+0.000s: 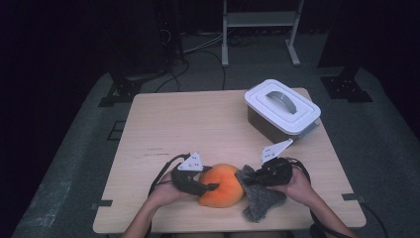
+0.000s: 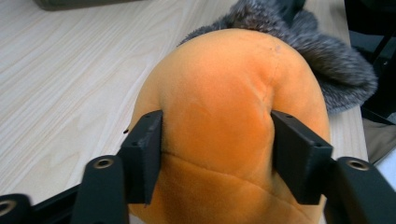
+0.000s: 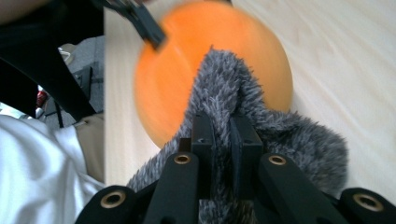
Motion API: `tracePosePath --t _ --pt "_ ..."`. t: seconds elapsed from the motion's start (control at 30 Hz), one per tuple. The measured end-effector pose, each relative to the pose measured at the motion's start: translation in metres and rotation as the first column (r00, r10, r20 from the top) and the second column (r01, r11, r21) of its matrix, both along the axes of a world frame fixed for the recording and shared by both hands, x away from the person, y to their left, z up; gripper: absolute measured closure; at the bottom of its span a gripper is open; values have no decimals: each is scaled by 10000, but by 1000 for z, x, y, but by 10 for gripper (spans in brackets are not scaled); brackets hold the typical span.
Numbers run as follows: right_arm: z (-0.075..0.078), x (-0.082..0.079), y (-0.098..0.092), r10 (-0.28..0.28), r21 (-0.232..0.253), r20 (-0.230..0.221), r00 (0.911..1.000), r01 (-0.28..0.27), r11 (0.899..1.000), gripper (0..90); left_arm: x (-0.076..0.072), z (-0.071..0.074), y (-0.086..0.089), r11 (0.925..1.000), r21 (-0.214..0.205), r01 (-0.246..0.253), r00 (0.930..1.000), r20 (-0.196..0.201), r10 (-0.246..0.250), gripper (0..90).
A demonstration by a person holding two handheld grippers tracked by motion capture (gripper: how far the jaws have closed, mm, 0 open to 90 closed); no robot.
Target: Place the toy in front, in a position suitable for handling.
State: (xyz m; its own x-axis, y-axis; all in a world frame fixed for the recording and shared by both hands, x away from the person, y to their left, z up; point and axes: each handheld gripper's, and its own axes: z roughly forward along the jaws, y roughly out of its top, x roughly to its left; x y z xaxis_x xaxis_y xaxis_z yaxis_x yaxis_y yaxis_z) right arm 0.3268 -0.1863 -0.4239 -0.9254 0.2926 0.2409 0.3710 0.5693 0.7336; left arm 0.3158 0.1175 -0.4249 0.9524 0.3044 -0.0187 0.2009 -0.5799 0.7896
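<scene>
The soft, light, round orange plush toy [image 1: 221, 185] dents between the half-open left gripper [image 2: 215, 154], while the right gripper [image 3: 223, 140], just beside it, pinches its grey furry part [image 3: 280, 135], the easier hold.

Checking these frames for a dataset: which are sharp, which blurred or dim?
High view: dim, dark surroundings, table lit softly. Left gripper view: sharp on the orange plush. Right gripper view: grey fur fairly crisp, orange plush behind it smeared.

No legible text, label, brand, number or sign anywhere.
</scene>
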Motion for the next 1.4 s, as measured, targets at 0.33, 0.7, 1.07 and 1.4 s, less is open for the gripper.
tracePosePath --t 0.33,0.7,1.07,1.4 --pt "-2 -1 -10 -275 127 101 9996 273 9995 814 -1 3 -1 9996 19 270 9996 24 -270 329" --pt "23 -11 25 389 70 1203 9920 -400 9992 814 -5 6 -6 9992 -246 322 9992 259 -315 264" --pt "3 3 -3 -505 -34 818 9954 509 9987 815 -4 5 -1 9994 -66 347 9993 104 -346 295" --pt "47 -16 15 51 -164 2089 9779 -17 9999 817 -10 13 -23 9999 164 -10 9996 291 5 338"
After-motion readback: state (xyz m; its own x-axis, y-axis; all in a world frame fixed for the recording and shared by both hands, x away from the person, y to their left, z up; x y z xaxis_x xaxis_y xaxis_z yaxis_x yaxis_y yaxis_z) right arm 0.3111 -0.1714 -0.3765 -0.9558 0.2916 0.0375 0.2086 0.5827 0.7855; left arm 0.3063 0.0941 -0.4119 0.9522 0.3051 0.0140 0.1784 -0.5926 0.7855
